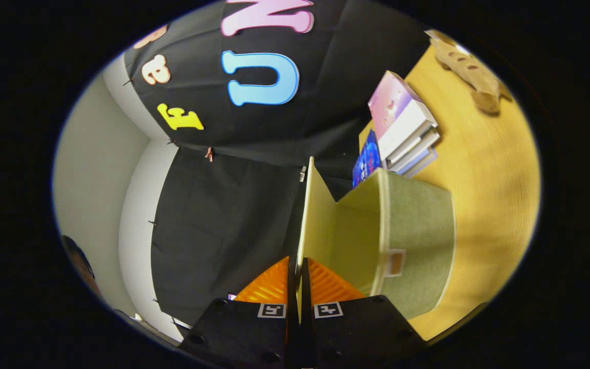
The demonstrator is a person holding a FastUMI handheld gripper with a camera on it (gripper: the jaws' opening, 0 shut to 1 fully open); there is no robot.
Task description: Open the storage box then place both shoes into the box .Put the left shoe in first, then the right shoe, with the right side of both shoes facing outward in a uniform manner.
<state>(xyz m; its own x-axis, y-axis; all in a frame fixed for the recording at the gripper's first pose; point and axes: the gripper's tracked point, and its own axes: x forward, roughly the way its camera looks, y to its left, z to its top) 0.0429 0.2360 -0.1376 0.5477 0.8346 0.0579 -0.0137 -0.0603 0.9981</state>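
While the camera is rolled onto its side, we see the black cloth booth wall (223, 225) taking up the widest part of the scene, with a pale plain wall (95, 169) beside it. Next in size is the yellow wood-grain bench (489, 169), which runs along the far side of the fingers and carries everything else.

On that bench stands the task's thing, a sage-green fabric storage box (418, 230) with a pale cream rim and a small tan label patch on its side. It sits just ahead of the fingers and a little to one side of them. Its thin, pale yellow-green lid (315, 215) is lifted off the box mouth and stands edge-on to us, so we look past it into the light green interior. We see no shoes inside the part of the box that is visible.

Our hand-held gripper (298, 287) is pressed together on the near edge of that lid, which runs straight between the two ridged fingers (269, 287), one on each face of the panel.

Beyond the box lies a stack of books (407, 133), the top one with a pink and lilac cover, and a blue-covered book (367, 161) leans against the stack. Farther along the bench rests a tan plush toy (471, 69), its shape too distorted for us to name.
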